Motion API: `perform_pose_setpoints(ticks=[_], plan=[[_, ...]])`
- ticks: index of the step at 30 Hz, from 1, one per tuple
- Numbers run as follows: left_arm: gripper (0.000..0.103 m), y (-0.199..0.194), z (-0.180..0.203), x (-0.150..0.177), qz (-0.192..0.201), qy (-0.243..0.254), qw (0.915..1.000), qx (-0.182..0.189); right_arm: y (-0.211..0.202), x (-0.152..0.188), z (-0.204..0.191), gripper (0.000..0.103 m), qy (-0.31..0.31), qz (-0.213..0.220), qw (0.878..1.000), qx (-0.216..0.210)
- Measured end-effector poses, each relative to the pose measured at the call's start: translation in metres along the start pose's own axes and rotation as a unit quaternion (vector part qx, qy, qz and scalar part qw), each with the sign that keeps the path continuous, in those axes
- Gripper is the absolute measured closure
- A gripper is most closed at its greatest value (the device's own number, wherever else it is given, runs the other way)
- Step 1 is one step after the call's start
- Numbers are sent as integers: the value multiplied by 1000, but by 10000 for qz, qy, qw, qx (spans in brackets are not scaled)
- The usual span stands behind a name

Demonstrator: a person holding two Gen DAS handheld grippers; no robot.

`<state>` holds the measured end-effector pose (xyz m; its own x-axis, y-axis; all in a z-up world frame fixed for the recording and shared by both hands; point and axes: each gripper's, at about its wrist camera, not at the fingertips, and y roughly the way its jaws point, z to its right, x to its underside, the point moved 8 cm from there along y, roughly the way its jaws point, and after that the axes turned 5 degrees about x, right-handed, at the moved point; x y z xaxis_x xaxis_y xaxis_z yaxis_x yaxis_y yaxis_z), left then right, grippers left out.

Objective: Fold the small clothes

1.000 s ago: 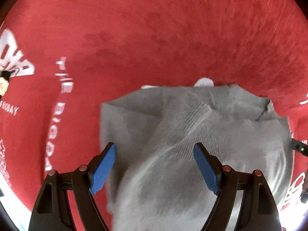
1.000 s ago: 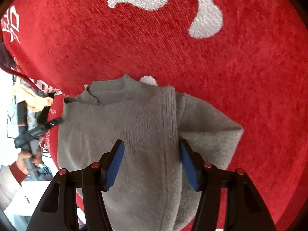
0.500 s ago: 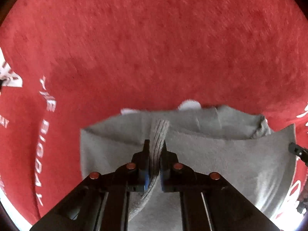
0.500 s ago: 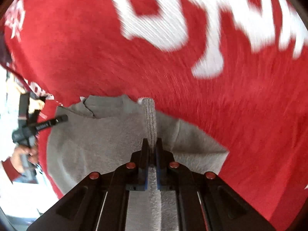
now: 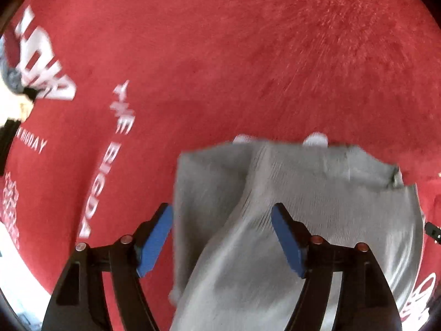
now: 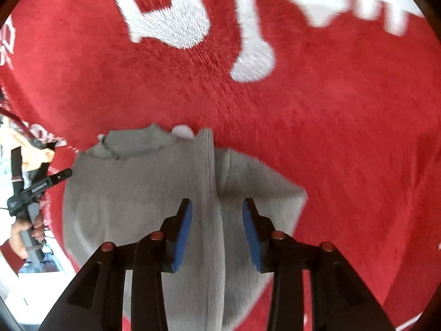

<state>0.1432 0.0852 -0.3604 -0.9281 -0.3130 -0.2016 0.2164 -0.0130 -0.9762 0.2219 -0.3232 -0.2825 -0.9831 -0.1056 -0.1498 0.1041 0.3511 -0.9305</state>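
A small grey knitted garment (image 5: pixel 317 193) lies folded on a red cloth (image 5: pixel 248 55) with white lettering. The left gripper (image 5: pixel 222 235) points down over the garment's left part, and its blue pads (image 5: pixel 154 240) stand wide apart; its jaws have just been opening, and a raised ridge of the knit lies between them without either pad pressing on it. In the right wrist view the same garment (image 6: pixel 143 187) fills the lower middle, with its neck opening at the far left edge. The right gripper (image 6: pixel 217 231) has also just been opening: its pads (image 6: pixel 183 234) stand a little apart on either side of an upright ribbed fold, clear of it. At the far left a hand (image 6: pixel 20 233) holds the other gripper's handle
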Motion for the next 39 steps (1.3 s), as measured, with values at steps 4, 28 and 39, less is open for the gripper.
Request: perform_pose_setpoints(ticks=[4,28,39], plan=[[28,-12,-23,45,-250,-210,9994,-79,-16,43,3,62,245,-228,9993,-168],[28,-1,-32,150,-962,254,9827,1559,-14,139,-102,62,-113,-254,9996,29],[84,-18,-24,153,-1138,862,9645,2220,45,163,-132,62,116,-692,9957,608]])
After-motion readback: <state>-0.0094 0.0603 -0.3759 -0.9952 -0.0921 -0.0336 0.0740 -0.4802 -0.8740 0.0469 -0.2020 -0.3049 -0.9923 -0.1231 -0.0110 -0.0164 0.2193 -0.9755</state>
